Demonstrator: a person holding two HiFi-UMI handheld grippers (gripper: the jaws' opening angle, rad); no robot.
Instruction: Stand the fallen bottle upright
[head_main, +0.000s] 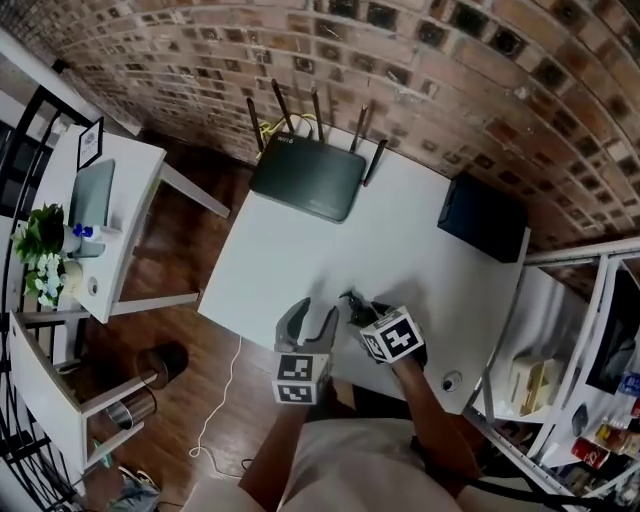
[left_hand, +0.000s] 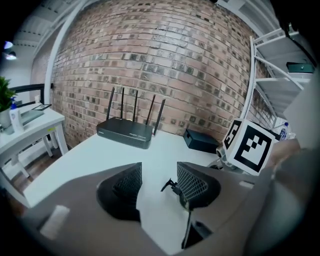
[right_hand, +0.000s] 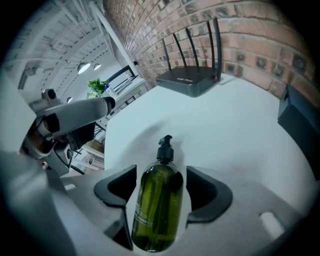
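Note:
A dark green bottle (right_hand: 157, 205) with a black pump lies on its side on the white table (head_main: 290, 250), near the front edge. Its pump (head_main: 351, 297) points away from me. My right gripper (head_main: 362, 306) hangs over it, tilted down. In the right gripper view the bottle fills the narrow gap between the jaws (right_hand: 161, 176); I cannot see the pads pressing on it. My left gripper (head_main: 314, 310) sits just left of the bottle with its jaws close together and nothing between them (left_hand: 159, 186). The pump tip (left_hand: 169, 185) shows beside its right jaw.
A black router (head_main: 308, 178) with several antennas stands at the table's back, and a black box (head_main: 482, 218) sits at the back right. A side table with a plant (head_main: 40, 240) is at the left, a white shelf (head_main: 560, 380) at the right.

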